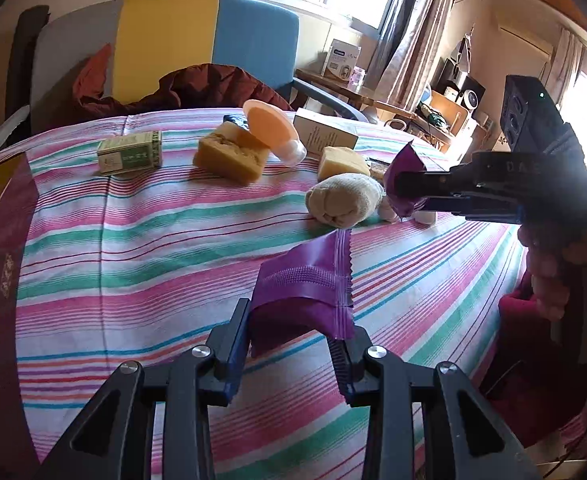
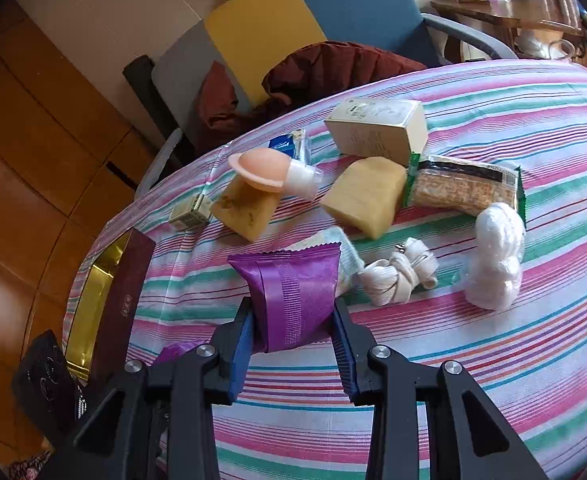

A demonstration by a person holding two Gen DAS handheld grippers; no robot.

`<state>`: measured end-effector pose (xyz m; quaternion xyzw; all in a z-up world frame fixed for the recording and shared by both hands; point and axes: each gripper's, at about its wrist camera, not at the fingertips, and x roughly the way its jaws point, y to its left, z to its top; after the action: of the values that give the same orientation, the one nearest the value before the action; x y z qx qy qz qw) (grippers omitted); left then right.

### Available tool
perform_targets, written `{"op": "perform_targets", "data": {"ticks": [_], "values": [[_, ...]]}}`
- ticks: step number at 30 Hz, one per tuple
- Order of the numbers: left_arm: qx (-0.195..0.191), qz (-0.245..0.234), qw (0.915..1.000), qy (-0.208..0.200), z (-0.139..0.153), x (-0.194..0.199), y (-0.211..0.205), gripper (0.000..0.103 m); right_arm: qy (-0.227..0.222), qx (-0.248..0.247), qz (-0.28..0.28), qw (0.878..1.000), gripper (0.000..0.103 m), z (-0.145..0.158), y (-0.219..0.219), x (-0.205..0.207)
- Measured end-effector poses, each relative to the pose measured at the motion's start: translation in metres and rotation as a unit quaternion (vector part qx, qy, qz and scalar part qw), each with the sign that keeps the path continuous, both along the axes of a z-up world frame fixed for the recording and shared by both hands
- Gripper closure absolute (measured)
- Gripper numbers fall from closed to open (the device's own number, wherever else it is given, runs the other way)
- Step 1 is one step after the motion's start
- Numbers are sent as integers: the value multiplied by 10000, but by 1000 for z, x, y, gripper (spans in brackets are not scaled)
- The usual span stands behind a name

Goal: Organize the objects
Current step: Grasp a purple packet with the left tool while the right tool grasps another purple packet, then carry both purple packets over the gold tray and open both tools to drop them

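Over the striped cloth [image 1: 133, 248], the left gripper [image 1: 293, 344] is squeezed onto a purple packet [image 1: 305, 292]. Its two blue pads press the packet's sides, and the packet is lifted off the cloth. The right gripper [image 2: 293, 344] pinches a second purple packet [image 2: 293, 300] the same way, with only a small gap between its pads. In the left camera's view this right gripper comes in from the right side, near a cream cloth ball [image 1: 343, 199].

At the left edge of the table sits a dark red box [image 2: 121, 304] with a shiny gold inside [image 2: 89, 304]. I cannot tell what is in it.

Farther back lie a small green box [image 1: 130, 154], two yellow sponges [image 1: 231, 156], a peach cup [image 1: 271, 130] tipped on one sponge, a pale carton [image 2: 377, 130], a cracker pack [image 2: 463, 186] and a white plastic bundle [image 2: 493, 256]. A small blue packet [image 2: 287, 144] is mostly hidden behind the cup.
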<state>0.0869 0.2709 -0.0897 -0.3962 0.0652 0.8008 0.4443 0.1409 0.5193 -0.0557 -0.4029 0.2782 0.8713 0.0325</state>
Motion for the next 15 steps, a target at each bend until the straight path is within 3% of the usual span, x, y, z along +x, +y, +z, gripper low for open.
{"op": "perform_targets", "data": {"ticks": [8,15], "values": [[346,466,9983,-44,23,-13,-49,67,-68,86,226,9997,66,-3,-9,-5],[725,1112,9911,-22,50,-45,-104,67,121,197,406,9989,66,3,-19,-5]]}}
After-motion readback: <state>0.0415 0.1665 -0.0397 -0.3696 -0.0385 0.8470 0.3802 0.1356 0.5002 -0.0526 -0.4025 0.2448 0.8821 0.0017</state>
